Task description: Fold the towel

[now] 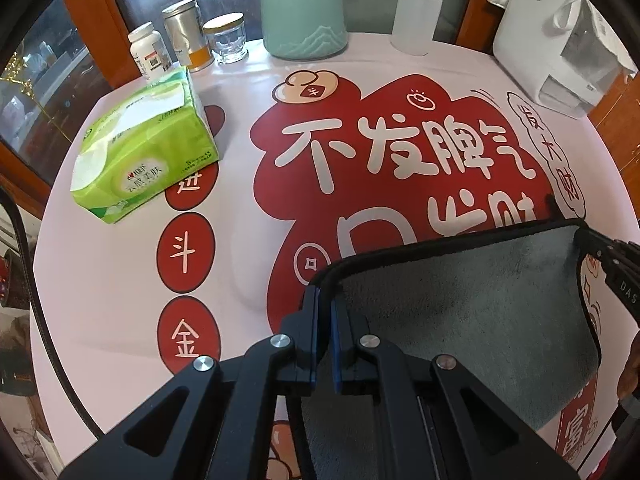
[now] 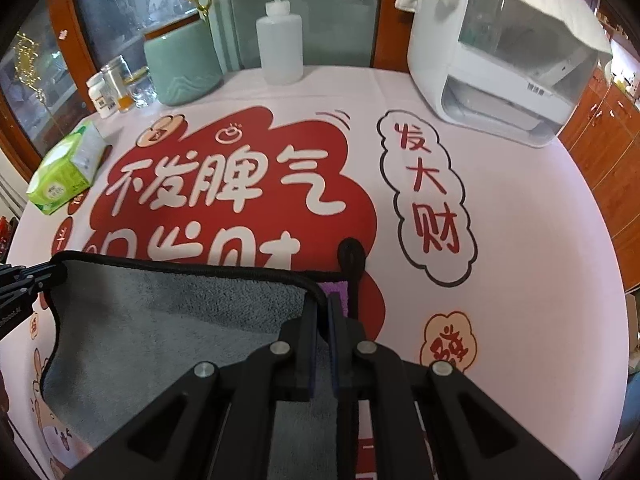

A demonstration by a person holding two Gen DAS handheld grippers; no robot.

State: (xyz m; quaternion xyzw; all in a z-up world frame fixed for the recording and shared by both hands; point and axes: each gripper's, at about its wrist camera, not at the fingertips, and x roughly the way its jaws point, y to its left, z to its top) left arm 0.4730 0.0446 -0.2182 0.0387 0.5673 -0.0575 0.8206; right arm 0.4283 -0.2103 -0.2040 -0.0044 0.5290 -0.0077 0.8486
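Observation:
A grey towel (image 1: 472, 312) with a black hem is lifted above the printed tablecloth, stretched between my two grippers. My left gripper (image 1: 325, 300) is shut on the towel's left corner. My right gripper (image 2: 324, 304) is shut on the towel (image 2: 172, 328) at its right corner, where a purple tag and a black hanging loop (image 2: 351, 258) show. In the left wrist view the right gripper (image 1: 600, 248) grips the far corner. In the right wrist view the left gripper (image 2: 36, 274) shows at the left edge. The towel's lower part hangs out of sight.
A green tissue pack (image 1: 146, 148) lies at the left. At the back stand a pill bottle (image 1: 150, 50), a tin (image 1: 188, 32), a glass jar (image 1: 228, 38), a teal canister (image 1: 304, 12) and a squeeze bottle (image 2: 280, 44). A white appliance (image 2: 500, 52) stands back right.

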